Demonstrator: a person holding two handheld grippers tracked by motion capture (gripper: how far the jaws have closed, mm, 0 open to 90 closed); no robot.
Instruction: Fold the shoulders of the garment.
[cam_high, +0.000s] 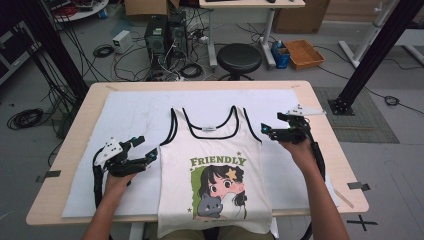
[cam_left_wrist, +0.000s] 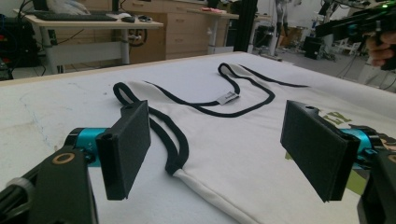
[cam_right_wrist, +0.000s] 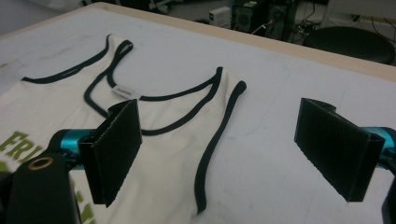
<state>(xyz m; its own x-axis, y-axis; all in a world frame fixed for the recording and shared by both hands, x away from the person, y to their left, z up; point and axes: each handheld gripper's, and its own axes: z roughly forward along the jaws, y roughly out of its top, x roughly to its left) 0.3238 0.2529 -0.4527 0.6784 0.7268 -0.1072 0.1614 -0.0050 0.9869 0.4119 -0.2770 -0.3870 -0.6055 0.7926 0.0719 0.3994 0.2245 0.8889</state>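
Tank top (cam_high: 215, 170) flat; print plain from high view | left gripper (cam_high: 137, 148), right gripper (cam_high: 272, 122) agape, seemingly empty

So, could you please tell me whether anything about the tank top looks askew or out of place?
Mostly tidy: the tank top lies flat and straight on the white mat, but its hem hangs over the table's near edge.

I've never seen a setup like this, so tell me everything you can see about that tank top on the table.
The tank top is cream, soft-looking cloth with black trim along neckline and armholes, and a small label inside the neck. Its front shows green "FRIENDLY" lettering above a cartoon girl with a grey cat. It lies flat, face up, straps away from the person, on a white sheet; its hem hangs over the near edge. Nothing grips it.
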